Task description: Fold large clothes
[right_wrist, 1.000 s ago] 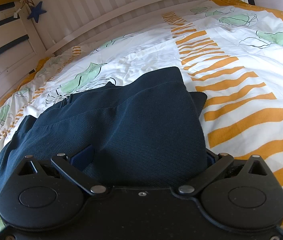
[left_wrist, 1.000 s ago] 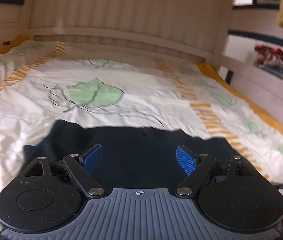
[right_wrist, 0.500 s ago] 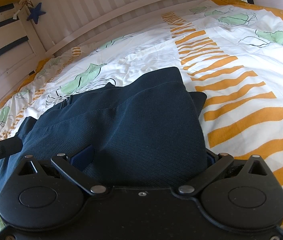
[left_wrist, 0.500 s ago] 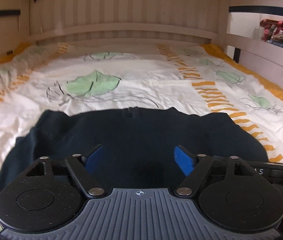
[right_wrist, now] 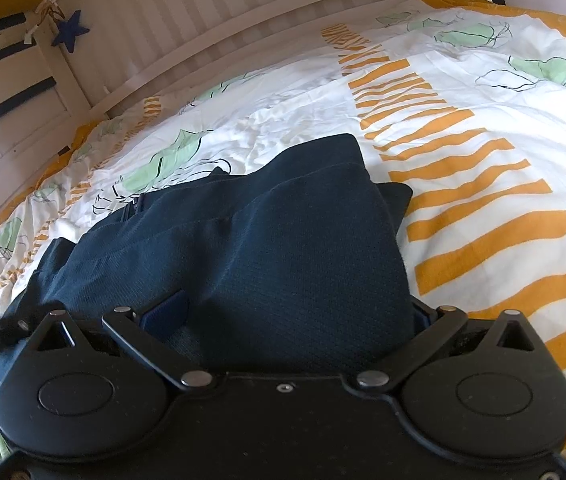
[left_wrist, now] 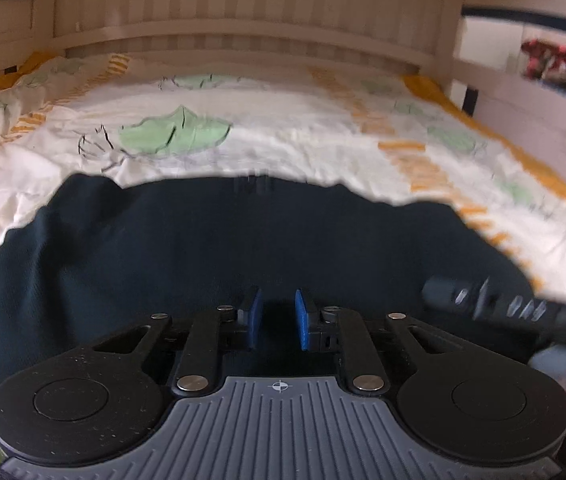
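A dark navy garment (left_wrist: pixel 243 248) lies partly folded on the bed; it also shows in the right wrist view (right_wrist: pixel 267 240), with a zipper near its far edge. My left gripper (left_wrist: pixel 277 320) sits low at the garment's near edge, its blue pads closed to a narrow gap with dark cloth between them. My right gripper (right_wrist: pixel 295 312) is wide open, and a thick folded part of the garment lies between its fingers. The right gripper's body shows blurred at the right in the left wrist view (left_wrist: pixel 495 300).
The bed has a white duvet (right_wrist: pixel 483 128) with orange stripes and green leaf prints. A pale slatted headboard (left_wrist: pixel 259 8) stands at the far end. A wooden side rail (right_wrist: pixel 23 112) with a blue star runs along the left.
My left gripper has moved forward and down onto the garment and its jaws have closed from wide open to a narrow gap on the cloth. The right gripper has stayed still and open.
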Available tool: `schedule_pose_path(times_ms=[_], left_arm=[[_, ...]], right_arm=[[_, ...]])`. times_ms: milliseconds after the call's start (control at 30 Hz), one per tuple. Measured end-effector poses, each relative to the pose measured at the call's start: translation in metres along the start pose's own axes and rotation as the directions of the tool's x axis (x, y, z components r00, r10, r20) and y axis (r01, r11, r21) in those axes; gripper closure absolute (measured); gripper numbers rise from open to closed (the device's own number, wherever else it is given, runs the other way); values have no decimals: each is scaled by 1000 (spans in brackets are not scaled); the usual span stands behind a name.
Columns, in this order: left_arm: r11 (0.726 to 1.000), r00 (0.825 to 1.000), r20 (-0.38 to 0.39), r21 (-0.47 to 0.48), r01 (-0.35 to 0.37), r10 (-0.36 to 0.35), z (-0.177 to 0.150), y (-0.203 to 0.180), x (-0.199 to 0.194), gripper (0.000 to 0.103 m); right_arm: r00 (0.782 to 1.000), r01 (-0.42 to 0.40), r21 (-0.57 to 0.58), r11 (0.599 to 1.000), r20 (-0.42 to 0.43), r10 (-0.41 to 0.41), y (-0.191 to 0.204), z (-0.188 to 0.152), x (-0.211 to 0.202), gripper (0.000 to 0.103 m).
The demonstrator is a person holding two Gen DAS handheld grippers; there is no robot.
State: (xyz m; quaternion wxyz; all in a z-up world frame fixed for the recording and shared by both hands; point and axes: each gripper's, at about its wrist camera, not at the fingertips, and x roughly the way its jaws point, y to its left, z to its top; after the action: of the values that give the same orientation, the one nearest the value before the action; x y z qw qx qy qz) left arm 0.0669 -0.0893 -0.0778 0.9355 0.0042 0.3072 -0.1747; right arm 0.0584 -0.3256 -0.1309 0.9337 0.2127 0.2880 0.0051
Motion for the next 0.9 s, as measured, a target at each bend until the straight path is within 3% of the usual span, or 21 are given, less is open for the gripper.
schedule_pose_path(times_ms=[133,300,600,900], left_arm=[[999,1000,24,46,-22,21,-10,-3,8,85],[1000,1000,2,5,-7,7,-5,3,9,85],[1000,1000,-4,3,-2,2,-4,5,9,85],[1000,1000,-10,-9,6,-6,-2,7,10,85]], right_arm=[[1000,-12,26,1000,3,12,-4,0,-1,0],[998,-64,120,991,4,64,-14,2,-4,0],[978,-173,366,914,-48,205,-40,10,-8,0],[968,-204,441,874,-42,247,-44,9,-6,0]])
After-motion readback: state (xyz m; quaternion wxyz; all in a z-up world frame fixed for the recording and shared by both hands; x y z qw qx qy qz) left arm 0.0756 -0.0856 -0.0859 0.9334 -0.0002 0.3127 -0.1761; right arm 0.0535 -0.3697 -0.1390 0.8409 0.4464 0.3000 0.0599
